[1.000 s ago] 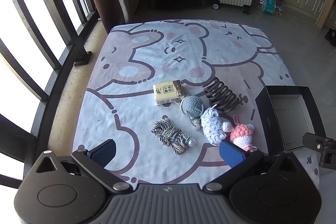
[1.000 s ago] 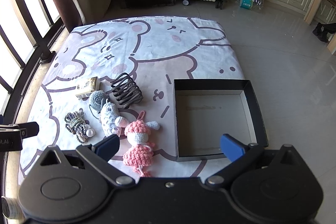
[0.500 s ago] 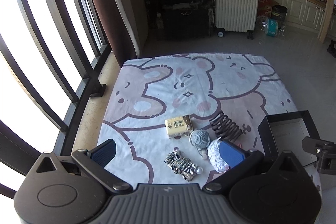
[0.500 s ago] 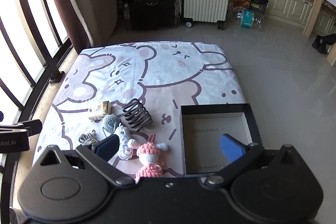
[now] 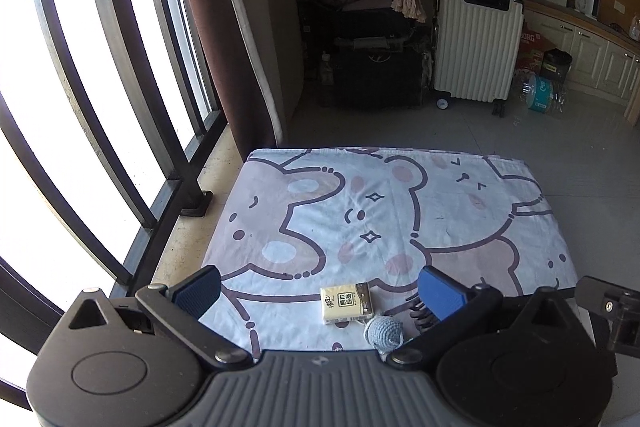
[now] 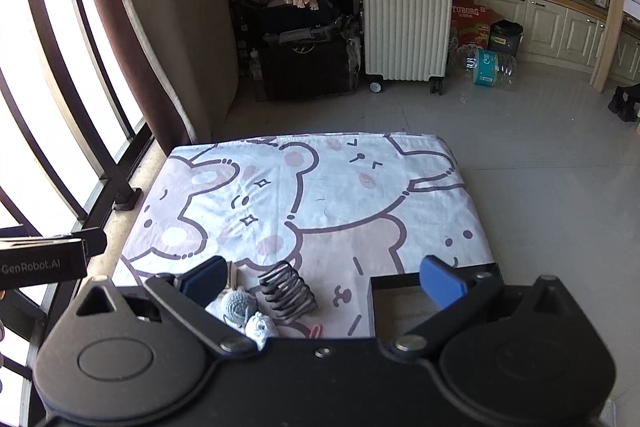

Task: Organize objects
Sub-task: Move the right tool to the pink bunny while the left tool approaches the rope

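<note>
Pale yellow tissue pack (image 5: 347, 303) as landmark in the left wrist view: flat on the bear-print sheet (image 5: 360, 211), between the spread blue pads of the left tool (image 5: 318, 291), which gapes wide and grips nothing. Just right of and nearer than the pack, a grey crochet ball (image 5: 383, 331); right of the pack, a black coil spring (image 5: 420, 311) half hidden behind the right pad. Nothing lifted, nothing sorted here.

Black coil spring (image 6: 289, 290) as landmark in the right wrist view: on the same sheet, a grey crochet ball (image 6: 239, 303) just left of it, a white knitted toy (image 6: 262, 327) nearer the camera, a scrap of pink (image 6: 316, 330) at the lower edge. Well right of the spring, the black box (image 6: 394, 303), its visible floor bare. Right tool (image 6: 322, 279) also wide apart and carrying nothing, high above the sheet.

Judged from this: organizing not begun or barely so, every visible item outside the box, all pickups left to do.
</note>
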The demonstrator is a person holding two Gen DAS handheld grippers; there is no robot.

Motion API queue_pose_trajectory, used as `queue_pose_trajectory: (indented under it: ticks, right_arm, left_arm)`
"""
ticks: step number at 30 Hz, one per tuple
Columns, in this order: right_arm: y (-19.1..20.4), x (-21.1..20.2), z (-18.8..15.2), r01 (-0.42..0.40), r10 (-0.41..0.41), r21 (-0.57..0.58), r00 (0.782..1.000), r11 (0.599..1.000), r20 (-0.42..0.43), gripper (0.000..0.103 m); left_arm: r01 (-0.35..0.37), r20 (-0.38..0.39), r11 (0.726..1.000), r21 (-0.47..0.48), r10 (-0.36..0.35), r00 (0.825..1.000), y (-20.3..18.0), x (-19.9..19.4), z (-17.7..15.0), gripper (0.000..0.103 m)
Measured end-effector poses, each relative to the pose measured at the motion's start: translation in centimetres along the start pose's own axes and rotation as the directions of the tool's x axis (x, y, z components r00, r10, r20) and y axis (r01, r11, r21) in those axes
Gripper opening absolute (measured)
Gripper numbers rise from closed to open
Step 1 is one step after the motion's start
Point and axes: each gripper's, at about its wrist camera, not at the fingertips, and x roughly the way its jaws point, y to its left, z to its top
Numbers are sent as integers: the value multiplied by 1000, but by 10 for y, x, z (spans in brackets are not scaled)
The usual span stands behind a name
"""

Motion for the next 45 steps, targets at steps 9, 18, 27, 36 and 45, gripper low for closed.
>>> queue_pose_trajectory:
  ticks: [9,18,27,36,45]
  right_arm:
    - [-2,45,-8,13,-12,24,999,1000,-39,103]
    - [-14,79,-35,10,1,112,995,994,-96,103]
    - [-20,108,-59,6,10,114,990,994,-140,103]
    - [-14,116,-71,-57,64,60,989,997,-134,103]
    - [11,129,-94,-139,97,-149,961,979,-260,103]
  left_arm:
    - [-15,-53,998,-55,12,999,2,54,-12,103]
    - [-15,-129,991,-136,-3,992,18,100,-40,103]
    - [-52,-221,983,-174,12,975,31,135,-62,103]
    - [18,-348,949,-315,-133,928,45,167,-96,103]
    - [-33,-457,928,-372,-152,877,50,193,-123,103]
